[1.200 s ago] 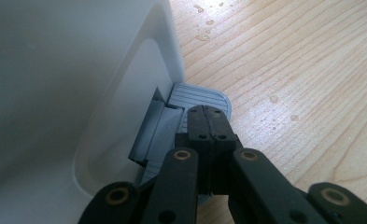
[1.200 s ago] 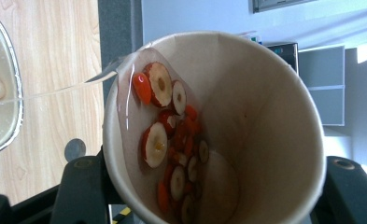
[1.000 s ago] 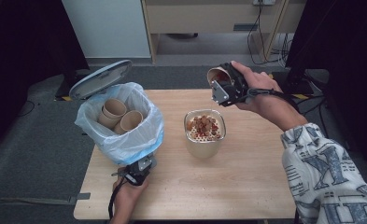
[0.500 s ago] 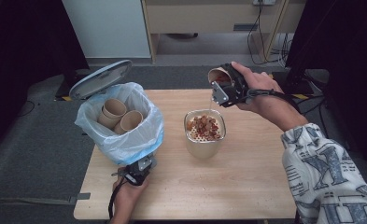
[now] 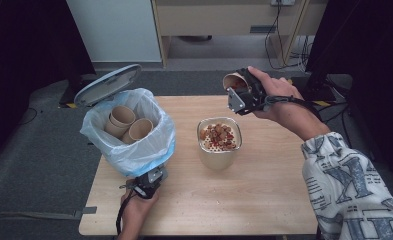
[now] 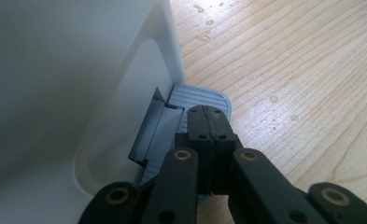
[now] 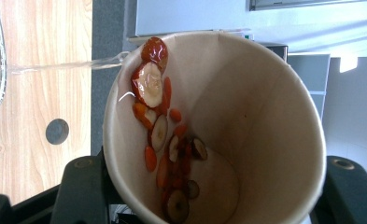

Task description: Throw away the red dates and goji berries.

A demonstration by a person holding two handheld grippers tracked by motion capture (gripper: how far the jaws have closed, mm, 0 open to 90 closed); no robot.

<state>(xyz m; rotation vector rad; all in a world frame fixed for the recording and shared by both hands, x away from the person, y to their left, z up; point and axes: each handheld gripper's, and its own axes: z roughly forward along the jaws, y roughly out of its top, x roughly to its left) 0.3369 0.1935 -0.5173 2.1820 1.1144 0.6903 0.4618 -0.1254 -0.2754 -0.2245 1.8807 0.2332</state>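
Nothing shifts since a second ago: right gripper (image 5: 240, 95) stays clamped on tipped paper cup (image 5: 234, 81) at one o'clock of strainer (image 5: 220, 136), dregs clinging; left gripper (image 5: 149, 184), clenched, holds bin pedal (image 6: 197, 100) down

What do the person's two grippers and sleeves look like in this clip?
Both grippers are black. The left gripper has linked bars with brass-coloured pivot pins and a black cable trailing back. The right gripper carries a grey three-cornered plate and a black cable. The right sleeve is white with dark lettering.
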